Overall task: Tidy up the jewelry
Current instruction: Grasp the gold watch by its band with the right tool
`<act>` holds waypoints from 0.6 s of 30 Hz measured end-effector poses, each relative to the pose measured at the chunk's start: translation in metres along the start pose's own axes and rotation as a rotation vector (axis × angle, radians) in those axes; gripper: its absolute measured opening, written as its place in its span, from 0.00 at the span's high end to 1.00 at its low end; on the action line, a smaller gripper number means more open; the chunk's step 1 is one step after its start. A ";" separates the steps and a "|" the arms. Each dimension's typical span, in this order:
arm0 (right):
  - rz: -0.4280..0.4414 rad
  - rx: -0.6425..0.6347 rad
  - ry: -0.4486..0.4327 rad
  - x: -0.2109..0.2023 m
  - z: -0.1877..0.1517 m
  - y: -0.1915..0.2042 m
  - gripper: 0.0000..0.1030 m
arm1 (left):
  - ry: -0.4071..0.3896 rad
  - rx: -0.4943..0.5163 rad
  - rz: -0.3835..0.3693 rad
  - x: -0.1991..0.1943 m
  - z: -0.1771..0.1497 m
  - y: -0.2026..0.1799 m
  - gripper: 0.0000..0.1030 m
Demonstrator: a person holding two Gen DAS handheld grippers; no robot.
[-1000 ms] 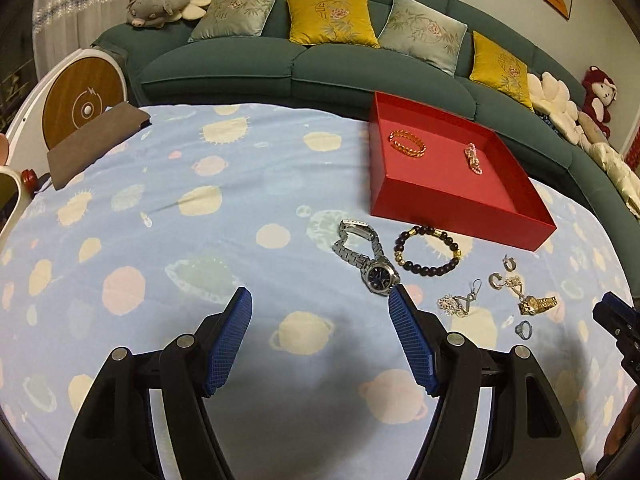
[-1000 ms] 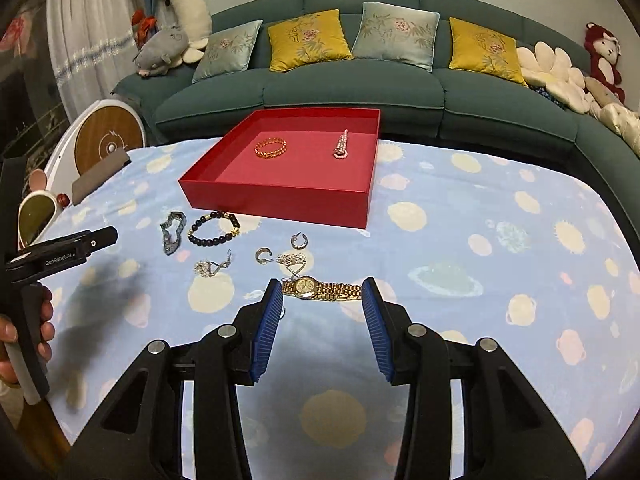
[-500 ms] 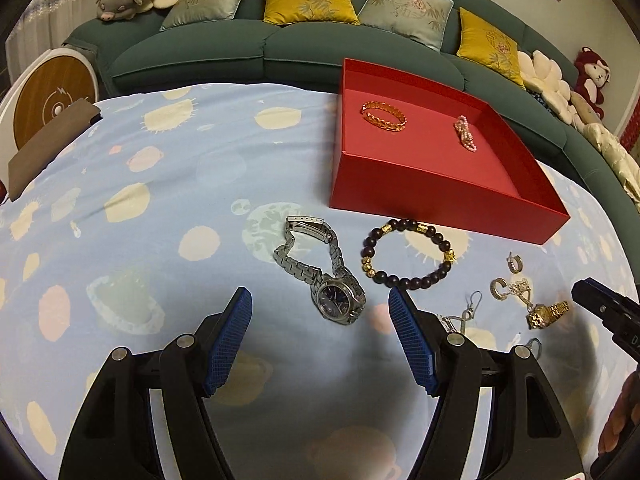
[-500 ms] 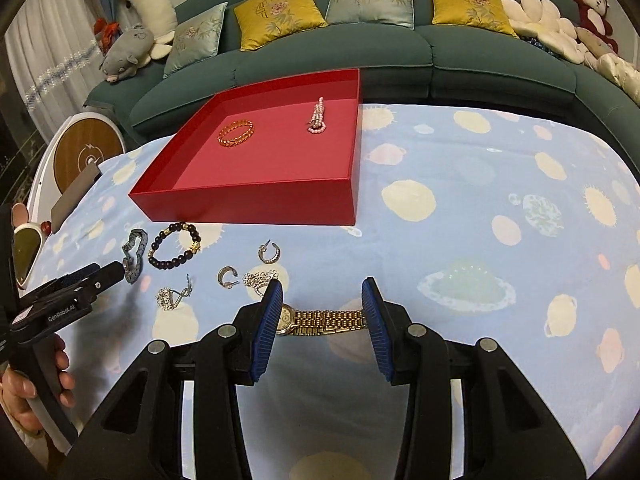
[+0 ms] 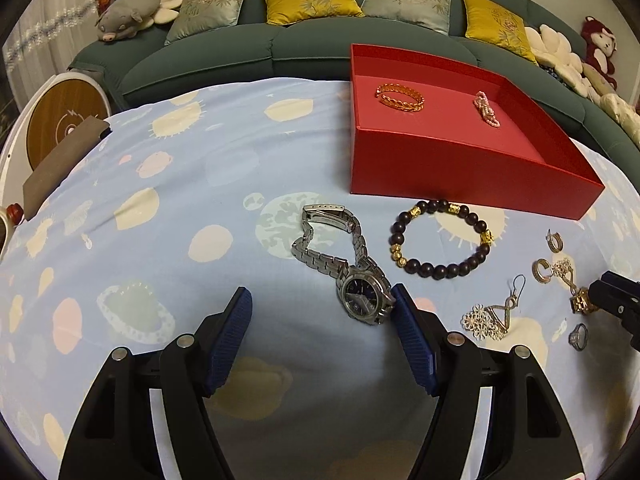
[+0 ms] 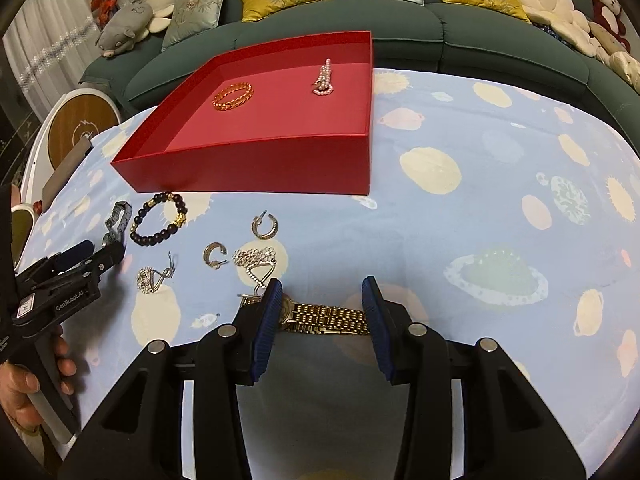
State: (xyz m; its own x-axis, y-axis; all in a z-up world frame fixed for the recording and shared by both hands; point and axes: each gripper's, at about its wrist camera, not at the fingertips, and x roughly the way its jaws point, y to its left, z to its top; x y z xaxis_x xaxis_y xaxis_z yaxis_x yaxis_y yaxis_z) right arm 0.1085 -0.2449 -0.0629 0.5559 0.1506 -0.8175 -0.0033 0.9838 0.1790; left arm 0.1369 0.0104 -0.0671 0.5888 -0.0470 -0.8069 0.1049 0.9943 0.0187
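Right wrist view: right gripper [image 6: 322, 316] spread astride the gold watch [image 6: 320, 314], a slippery, limp link band, probably best pinched across the band. Left gripper [image 5: 322, 332] spread beside the silver watch [image 5: 362, 296].

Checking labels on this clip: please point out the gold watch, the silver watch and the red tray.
gold watch [image 6: 328, 317]: right wrist view, on its band between the fingers.
silver watch [image 5: 365, 295]: left wrist view, on its dark dial.
red tray [image 6: 256, 168]: right wrist view, on its near outer wall.

Legible text: "GenRobot.AI", white lettering on the black body of the left gripper [image 6: 100, 258], seen left of the right gripper [image 6: 320, 316]. Adjacent white sticker: unreadable.
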 end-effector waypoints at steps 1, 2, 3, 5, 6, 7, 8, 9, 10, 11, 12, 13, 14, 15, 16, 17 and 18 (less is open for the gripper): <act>0.009 -0.006 0.007 -0.001 -0.002 0.002 0.60 | 0.002 0.005 -0.005 -0.001 -0.001 0.002 0.34; 0.017 -0.011 0.015 -0.003 -0.004 0.003 0.60 | 0.003 0.011 -0.008 -0.002 -0.002 0.003 0.34; 0.025 -0.017 0.022 -0.004 -0.008 0.005 0.60 | 0.003 0.017 -0.011 -0.003 -0.004 0.005 0.34; 0.014 -0.049 0.039 -0.006 -0.016 0.012 0.60 | 0.000 0.024 -0.014 -0.005 -0.007 0.008 0.34; -0.008 -0.088 0.042 -0.007 -0.020 0.018 0.60 | 0.000 0.025 -0.014 -0.006 -0.009 0.010 0.34; -0.026 -0.126 0.043 -0.008 -0.025 0.024 0.60 | -0.001 0.025 -0.013 -0.006 -0.010 0.012 0.34; -0.031 -0.154 0.047 -0.010 -0.029 0.029 0.60 | 0.000 0.021 -0.012 -0.007 -0.010 0.014 0.34; -0.026 -0.175 0.050 -0.011 -0.033 0.033 0.60 | 0.003 0.012 -0.010 -0.007 -0.011 0.017 0.34; -0.018 -0.183 0.050 -0.013 -0.035 0.035 0.60 | 0.005 0.001 -0.013 -0.008 -0.011 0.019 0.34; -0.013 -0.188 0.044 -0.014 -0.036 0.037 0.60 | 0.007 -0.007 -0.014 -0.008 -0.010 0.021 0.34; -0.014 -0.192 0.039 -0.014 -0.035 0.038 0.61 | 0.009 -0.012 -0.014 -0.008 -0.010 0.021 0.34; -0.017 -0.193 0.036 -0.013 -0.034 0.037 0.61 | 0.010 -0.015 -0.014 -0.008 -0.010 0.021 0.34; -0.018 -0.188 0.033 -0.011 -0.031 0.036 0.61 | 0.010 -0.017 -0.013 -0.008 -0.010 0.020 0.34; -0.014 -0.175 0.029 -0.010 -0.029 0.034 0.61 | 0.010 -0.017 -0.013 -0.008 -0.010 0.019 0.34; -0.007 -0.161 0.026 -0.009 -0.026 0.032 0.61 | 0.008 -0.018 -0.017 -0.008 -0.010 0.019 0.34; -0.003 -0.151 0.023 -0.007 -0.023 0.031 0.61 | 0.007 -0.020 -0.025 -0.009 -0.010 0.019 0.34; -0.001 -0.142 0.019 -0.006 -0.021 0.029 0.61 | 0.007 -0.023 -0.034 -0.009 -0.010 0.019 0.34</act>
State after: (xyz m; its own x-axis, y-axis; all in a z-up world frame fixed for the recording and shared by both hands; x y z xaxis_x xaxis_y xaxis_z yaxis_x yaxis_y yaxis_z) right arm 0.0877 -0.2150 -0.0647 0.5403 0.1503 -0.8279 -0.1216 0.9875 0.1000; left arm 0.1259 0.0304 -0.0654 0.5800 -0.0799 -0.8107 0.1061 0.9941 -0.0221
